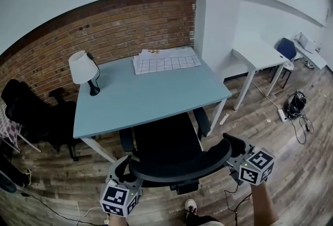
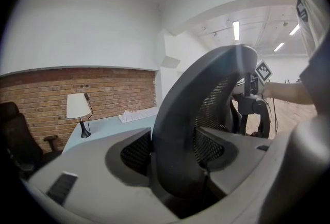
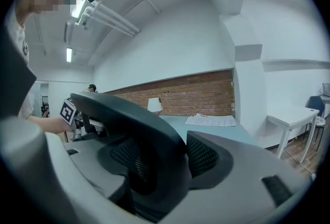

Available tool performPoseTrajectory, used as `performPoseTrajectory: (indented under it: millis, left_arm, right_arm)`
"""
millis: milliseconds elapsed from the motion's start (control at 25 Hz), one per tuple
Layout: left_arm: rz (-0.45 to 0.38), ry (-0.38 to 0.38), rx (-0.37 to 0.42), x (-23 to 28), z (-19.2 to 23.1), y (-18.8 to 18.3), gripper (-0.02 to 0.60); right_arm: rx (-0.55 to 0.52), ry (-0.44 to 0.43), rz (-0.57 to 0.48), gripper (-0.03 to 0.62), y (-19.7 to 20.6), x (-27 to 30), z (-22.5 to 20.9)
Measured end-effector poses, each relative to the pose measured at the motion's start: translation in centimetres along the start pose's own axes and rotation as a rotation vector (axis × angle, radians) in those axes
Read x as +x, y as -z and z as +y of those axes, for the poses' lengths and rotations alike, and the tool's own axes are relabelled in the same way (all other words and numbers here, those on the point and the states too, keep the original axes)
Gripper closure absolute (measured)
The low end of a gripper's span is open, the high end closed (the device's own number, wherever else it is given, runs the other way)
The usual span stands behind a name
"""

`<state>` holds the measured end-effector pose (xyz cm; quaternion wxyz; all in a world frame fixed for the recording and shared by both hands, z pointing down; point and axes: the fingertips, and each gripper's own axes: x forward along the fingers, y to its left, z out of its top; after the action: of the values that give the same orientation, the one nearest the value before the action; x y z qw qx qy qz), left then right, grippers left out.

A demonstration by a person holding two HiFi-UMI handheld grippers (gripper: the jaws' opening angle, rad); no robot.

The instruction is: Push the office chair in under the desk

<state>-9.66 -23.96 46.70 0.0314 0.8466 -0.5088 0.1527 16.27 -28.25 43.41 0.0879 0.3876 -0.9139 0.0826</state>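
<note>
A black office chair stands in front of the light blue desk, its seat partly under the desk's front edge. Its curved backrest faces me. My left gripper holds the backrest's left end and my right gripper its right end. In the left gripper view the backrest rim fills the gap between the jaws of the left gripper. The right gripper view shows the rim lying likewise in the right gripper, with the desk behind.
On the desk stand a white lamp and a checked paper sheet. Another black chair is at the left, a white table and a blue chair at the right. A bag and cables lie on the wooden floor.
</note>
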Motion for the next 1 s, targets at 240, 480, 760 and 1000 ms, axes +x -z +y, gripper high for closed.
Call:
performPoseTrajectory:
  millis: [240, 480, 760, 1000]
  left_arm:
    - [0.012, -0.026, -0.036, 0.5, 0.5, -0.1, 0.282]
    - [-0.004, -0.079, -0.06, 1.5, 1.6, -0.3, 0.282]
    - [-0.023, -0.111, -0.064, 2.5, 2.3, -0.6, 0.281]
    - [-0.038, -0.145, -0.094, 3.4, 2.7, -0.6, 0.279]
  right_arm:
    - [0.003, -0.005, -0.014, 0.299, -0.2, 0.7, -0.5]
    - [-0.024, -0.024, 0.006, 0.301, -0.5, 1.7, -1.0]
    - [-0.036, -0.057, 0.02, 0.299, -0.9, 3.0, -2.1]
    - [-0.044, -0.073, 0.034, 0.299, -1.0, 3.9, -2.9]
